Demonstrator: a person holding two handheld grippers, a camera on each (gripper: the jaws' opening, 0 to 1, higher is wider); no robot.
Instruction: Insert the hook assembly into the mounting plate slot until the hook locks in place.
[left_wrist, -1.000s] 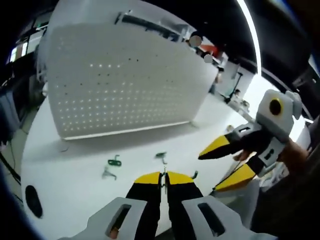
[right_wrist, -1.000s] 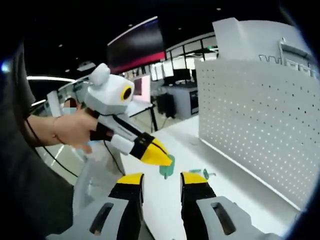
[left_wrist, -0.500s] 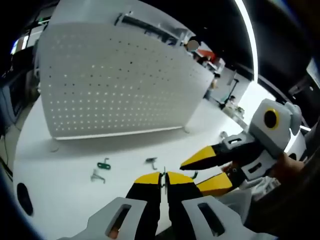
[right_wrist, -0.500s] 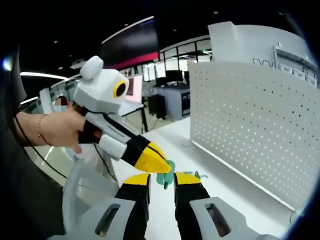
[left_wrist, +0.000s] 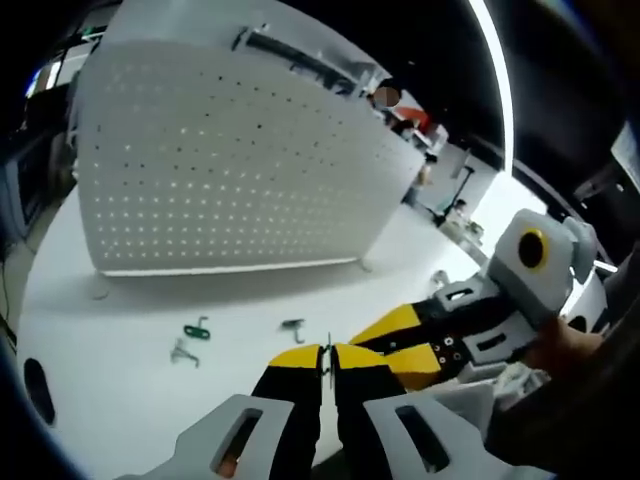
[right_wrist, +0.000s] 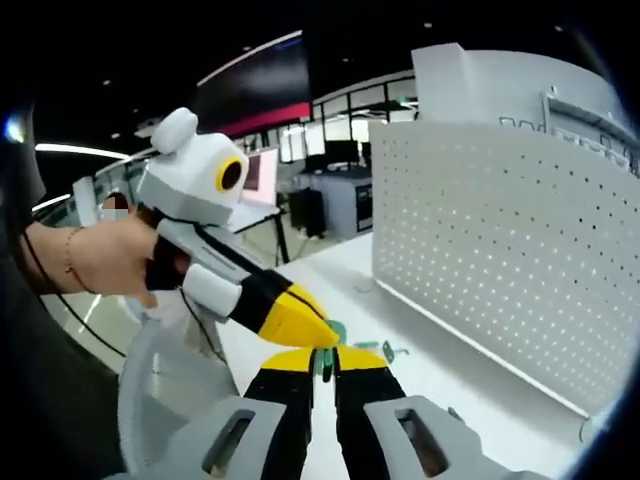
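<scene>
My left gripper (left_wrist: 327, 358) sits low centre of the left gripper view, jaws drawn close together on a thin metal hook piece (left_wrist: 327, 350) that stands up in the slit between the yellow tips. My right gripper (right_wrist: 322, 360) is at the bottom centre of the right gripper view, jaws narrowed to a slim gap, with a green hook (right_wrist: 327, 352) showing in that gap; I cannot tell whether the pads actually press it. In the right gripper view the left gripper comes in from the left, held by a hand (right_wrist: 95, 262), its yellow tip just above my right jaws. In the left gripper view the right gripper crosses in from the lower right, its tips just beside my left tips, so room between the two tools is tight. Loose on the white table (left_wrist: 120, 400) I count three small pieces left of centre: a green hook (left_wrist: 195, 329), a grey one (left_wrist: 182, 351) just below it, and another grey one (left_wrist: 292, 326) nearer the jaws. The table ahead of them is open up to the perforated mounting plate (left_wrist: 230, 170), which stands upright across the upper half of the frame; its lower edge meets the table along a bright line. In the right gripper view the plate fills the right side, with bare table between it and my jaws.
</scene>
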